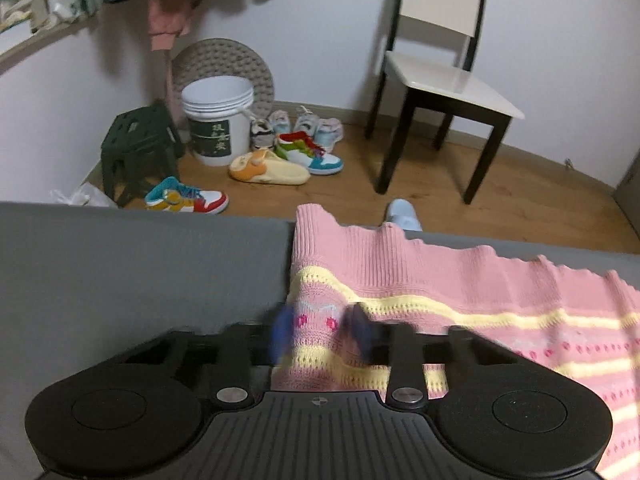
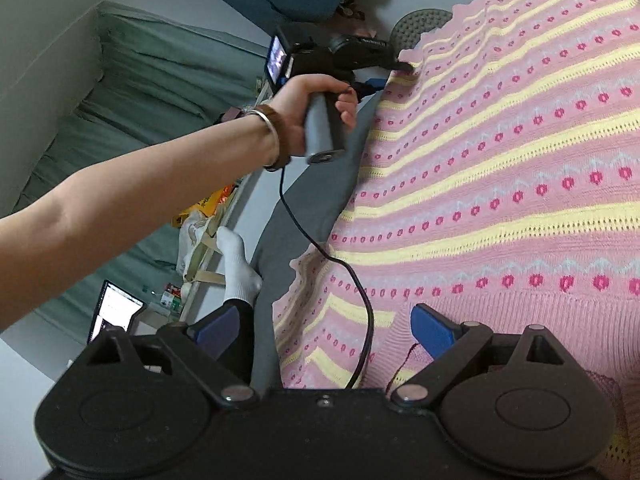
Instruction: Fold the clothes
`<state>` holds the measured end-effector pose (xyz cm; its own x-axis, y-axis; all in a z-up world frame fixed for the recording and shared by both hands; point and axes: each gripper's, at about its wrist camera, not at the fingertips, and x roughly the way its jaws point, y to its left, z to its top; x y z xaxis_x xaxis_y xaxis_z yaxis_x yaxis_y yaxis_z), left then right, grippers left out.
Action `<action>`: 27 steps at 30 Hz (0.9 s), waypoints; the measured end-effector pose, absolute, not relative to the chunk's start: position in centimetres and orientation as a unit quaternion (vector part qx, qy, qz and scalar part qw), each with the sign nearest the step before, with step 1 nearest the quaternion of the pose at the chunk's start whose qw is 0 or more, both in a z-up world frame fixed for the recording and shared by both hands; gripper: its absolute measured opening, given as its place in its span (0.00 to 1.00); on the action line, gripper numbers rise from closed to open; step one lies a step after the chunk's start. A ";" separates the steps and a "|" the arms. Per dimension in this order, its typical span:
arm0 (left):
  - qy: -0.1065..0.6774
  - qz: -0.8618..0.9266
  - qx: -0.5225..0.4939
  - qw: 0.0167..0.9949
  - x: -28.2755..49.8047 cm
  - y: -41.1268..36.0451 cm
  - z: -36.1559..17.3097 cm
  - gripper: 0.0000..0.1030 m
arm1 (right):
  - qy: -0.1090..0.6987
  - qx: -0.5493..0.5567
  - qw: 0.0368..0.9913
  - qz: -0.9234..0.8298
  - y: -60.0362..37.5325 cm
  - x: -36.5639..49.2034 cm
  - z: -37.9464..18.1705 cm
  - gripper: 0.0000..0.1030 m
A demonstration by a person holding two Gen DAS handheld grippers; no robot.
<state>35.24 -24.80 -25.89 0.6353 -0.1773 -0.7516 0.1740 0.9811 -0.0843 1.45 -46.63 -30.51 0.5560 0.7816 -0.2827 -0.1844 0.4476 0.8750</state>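
We had left tongs (image 1: 320,332) clamped on the pink knit's (image 1: 440,288) edge at the grey bed's (image 1: 140,272) far edge; right tongs (image 2: 324,328) spread open over its hem.

1. The sweater (image 1: 460,304) lies spread on the bed (image 1: 120,272), reaching from between the left gripper's (image 1: 322,332) fingers off to its right.
2. Ahead of that gripper, beyond the bed's edge, shoes (image 1: 288,152) lie on the floor beside a bucket (image 1: 218,120), with a stool (image 1: 138,148) to their left.
3. A chair (image 1: 440,76) stands ahead and right.
4. The right gripper (image 2: 320,332) straddles the sweater's near edge.
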 end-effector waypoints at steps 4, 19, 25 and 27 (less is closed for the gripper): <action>0.333 -0.088 0.081 0.935 32.3 -27.5 -25.4 0.07 | 0.352 0.433 0.768 0.315 -47.0 1.4 -30.7 0.91; 0.255 -0.193 0.314 0.894 21.3 -38.0 -25.1 0.15 | 0.350 0.432 0.763 0.330 -46.4 1.0 -29.7 0.91; 0.235 -0.208 0.230 0.921 22.1 -32.4 -21.8 0.81 | 0.353 0.440 0.756 0.331 -46.2 1.3 -29.9 0.91; 0.239 -0.204 0.219 0.924 23.7 -31.1 -21.7 0.81 | 0.357 0.441 0.754 0.331 -46.2 1.4 -30.1 0.91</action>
